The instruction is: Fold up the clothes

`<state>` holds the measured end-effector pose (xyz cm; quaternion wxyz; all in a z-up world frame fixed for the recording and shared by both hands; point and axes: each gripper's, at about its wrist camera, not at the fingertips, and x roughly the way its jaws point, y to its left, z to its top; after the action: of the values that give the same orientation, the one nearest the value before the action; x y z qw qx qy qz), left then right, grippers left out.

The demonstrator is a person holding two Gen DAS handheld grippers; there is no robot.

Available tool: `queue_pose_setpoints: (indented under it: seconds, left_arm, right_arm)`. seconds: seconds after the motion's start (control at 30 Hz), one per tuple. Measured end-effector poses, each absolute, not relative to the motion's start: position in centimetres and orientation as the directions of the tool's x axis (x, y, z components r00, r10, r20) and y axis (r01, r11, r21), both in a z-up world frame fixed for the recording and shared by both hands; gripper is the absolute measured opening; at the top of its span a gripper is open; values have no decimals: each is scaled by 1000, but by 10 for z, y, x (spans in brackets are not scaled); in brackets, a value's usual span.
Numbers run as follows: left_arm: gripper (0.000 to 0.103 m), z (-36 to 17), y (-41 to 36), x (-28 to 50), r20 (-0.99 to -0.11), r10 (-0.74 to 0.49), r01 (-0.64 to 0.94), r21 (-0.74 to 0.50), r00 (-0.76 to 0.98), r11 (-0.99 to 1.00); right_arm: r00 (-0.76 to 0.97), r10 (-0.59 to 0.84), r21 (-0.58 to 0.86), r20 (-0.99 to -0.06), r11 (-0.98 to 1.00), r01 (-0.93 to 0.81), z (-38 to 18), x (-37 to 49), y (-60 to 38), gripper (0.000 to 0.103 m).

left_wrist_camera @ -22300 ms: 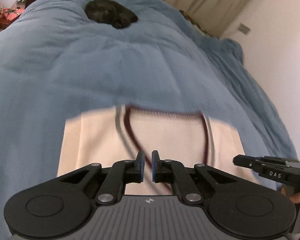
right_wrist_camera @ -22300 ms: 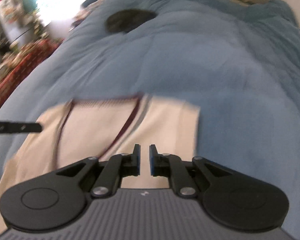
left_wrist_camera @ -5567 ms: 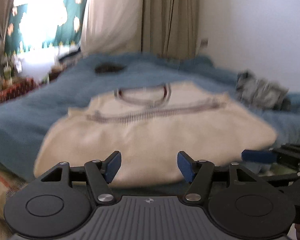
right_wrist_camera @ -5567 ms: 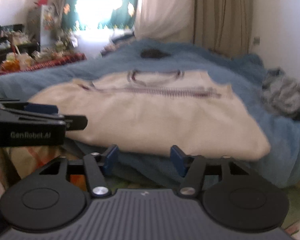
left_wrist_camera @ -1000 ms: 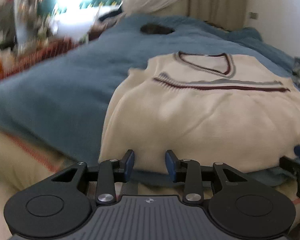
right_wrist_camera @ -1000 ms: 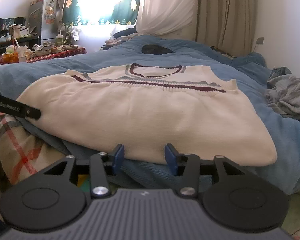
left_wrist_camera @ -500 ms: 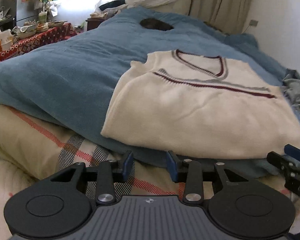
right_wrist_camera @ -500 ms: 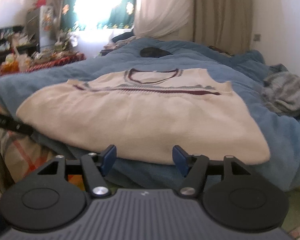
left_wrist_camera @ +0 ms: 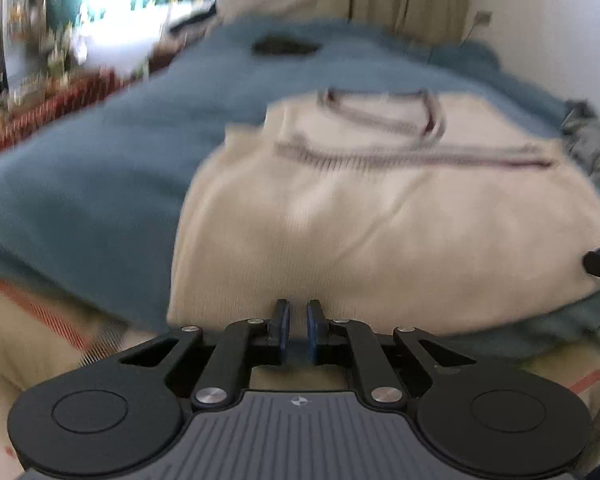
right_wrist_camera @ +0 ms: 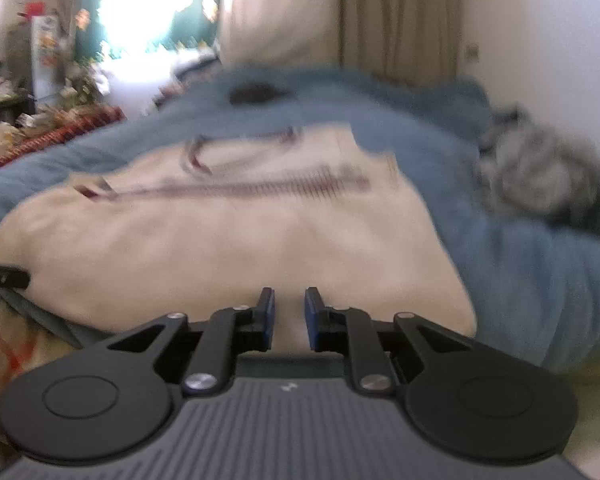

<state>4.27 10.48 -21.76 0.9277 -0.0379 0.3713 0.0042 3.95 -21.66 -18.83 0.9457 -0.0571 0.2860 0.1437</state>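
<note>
A: Status on the fold?

B: Barely begun, I'd say. The cream sweater [left_wrist_camera: 380,216] lies spread face up on the blue blanket [left_wrist_camera: 80,184], V-neck collar [left_wrist_camera: 384,116] at the far end, 12 o'clock in the left wrist view. Hem is nearest both cameras. No fold visible in the body; sleeves aren't clearly seen, may be tucked, can't tell.

A: Left tongs?

B: Left gripper [left_wrist_camera: 298,322] sits at 6 o'clock, right at the hem's near edge. Narrow gap between the blue pads. Looks like cream fabric sits at the gap, but there's blur, so I can't tell if it's actually pinched.

A: Right one?

B: Right gripper [right_wrist_camera: 288,318] also at the hem, 6 o'clock in its own view. Gap a bit wider than the left, cream cloth showing between the tips. Same problem: cannot tell if it grips. Its tip pokes into the left view at 3 o'clock, and the left one's tip shows at 9 o'clock in the right view, so they're spaced along the hem.

A: So what's left?

B: Pretty much everything. My guess is hem goes up toward the collar, then halve again. Both frames are blurry.

A: Other stuff?

B: Grey garment [right_wrist_camera: 540,176] bunched at 2 o'clock, beside the sweater, not touching as far as I see, probably next in line. Dark lump [right_wrist_camera: 256,94] far up the blanket at 12. Plaid sheet [left_wrist_camera: 40,320] under the blanket edge at 8 o'clock.
</note>
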Motion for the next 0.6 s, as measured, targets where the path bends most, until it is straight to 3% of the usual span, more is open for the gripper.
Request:
queue_pose_setpoints:
  seconds: [0.23, 0.33, 0.6]
  left_arm:
    - [9, -222, 114, 38, -761, -30, -68, -98, 649, 993]
    - [9, -215, 121, 26, -738, -76, -61, -157, 670, 986]
    - [11, -174, 114, 10, -608, -170, 41, -220, 775, 975]
  right_arm:
    - [765, 222, -52, -605, 947, -316, -190, 25, -225, 16]
    - [734, 234, 6, -637, 954, -298, -182, 22, -239, 18]
    - [836, 202, -47, -510, 964, -261, -140, 38, -270, 20]
